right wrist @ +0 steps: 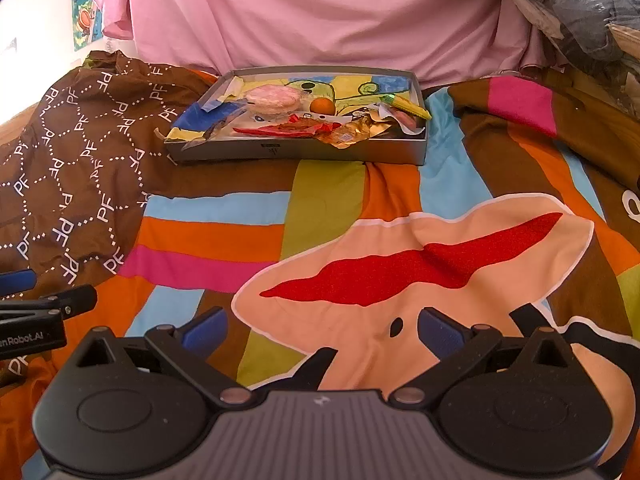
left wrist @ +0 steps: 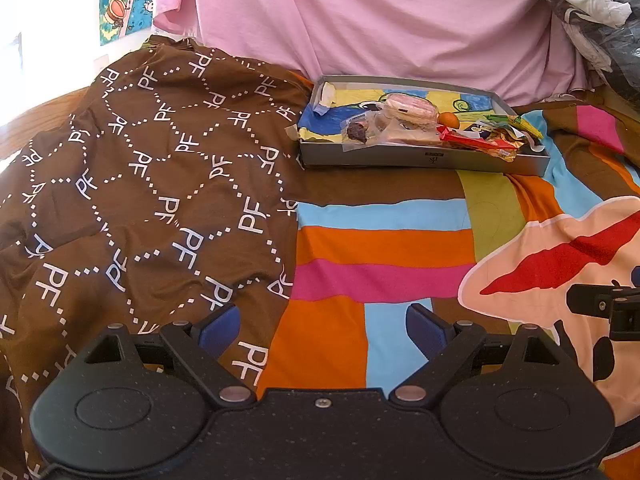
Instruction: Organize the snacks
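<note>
Left wrist view shows a striped bedspread (left wrist: 384,248) under everything, with the grey tray (left wrist: 420,158) of snacks (left wrist: 412,114) sitting far ahead by the pink sheet (left wrist: 380,20). Left gripper (left wrist: 323,326) and right gripper (right wrist: 323,330) both hover low, level, fingers spread wide, holding nothing.

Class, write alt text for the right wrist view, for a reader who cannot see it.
A shallow grey cardboard tray of wrapped snacks, with a small orange fruit and a round pink packaged cake, sits on a bright striped patchwork blanket ahead of the open, empty right hand-held gripper. A brown cloth printed with white letters lies left; a pink sheet hangs behind.
</note>
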Demonstrator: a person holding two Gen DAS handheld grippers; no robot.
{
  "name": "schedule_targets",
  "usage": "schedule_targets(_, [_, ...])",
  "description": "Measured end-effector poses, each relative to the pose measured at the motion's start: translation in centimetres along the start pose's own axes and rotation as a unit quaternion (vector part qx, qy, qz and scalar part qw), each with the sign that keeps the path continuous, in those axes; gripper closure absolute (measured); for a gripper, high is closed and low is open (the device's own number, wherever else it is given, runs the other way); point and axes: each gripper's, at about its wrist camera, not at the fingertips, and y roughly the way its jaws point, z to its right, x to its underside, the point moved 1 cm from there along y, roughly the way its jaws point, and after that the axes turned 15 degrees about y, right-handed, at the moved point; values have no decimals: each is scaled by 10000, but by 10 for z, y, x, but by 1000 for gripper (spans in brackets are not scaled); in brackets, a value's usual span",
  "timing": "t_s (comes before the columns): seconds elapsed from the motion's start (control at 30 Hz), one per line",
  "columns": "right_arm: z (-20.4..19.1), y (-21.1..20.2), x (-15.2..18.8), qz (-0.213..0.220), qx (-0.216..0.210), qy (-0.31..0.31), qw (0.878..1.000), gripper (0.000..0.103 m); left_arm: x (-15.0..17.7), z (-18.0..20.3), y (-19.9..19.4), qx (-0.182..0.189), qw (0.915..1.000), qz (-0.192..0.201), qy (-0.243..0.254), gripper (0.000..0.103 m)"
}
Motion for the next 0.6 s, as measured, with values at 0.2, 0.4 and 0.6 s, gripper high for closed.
schedule_targets(0.2, [0, 0, 0, -5, 5, 4, 10000, 0, 1, -1, -1, -1, 10000, -8, -6, 13])
schedule_targets(0.4, [0, 0, 0, -9, 4, 4, 10000, 0, 2, -1, -1, 9, 10000, -10, -11, 12])
schedule_targets(0.6, [1, 1, 1, -53, -38, 5, 10000, 0, 3, -1, -1, 5, 10000, -23, 7, 12])
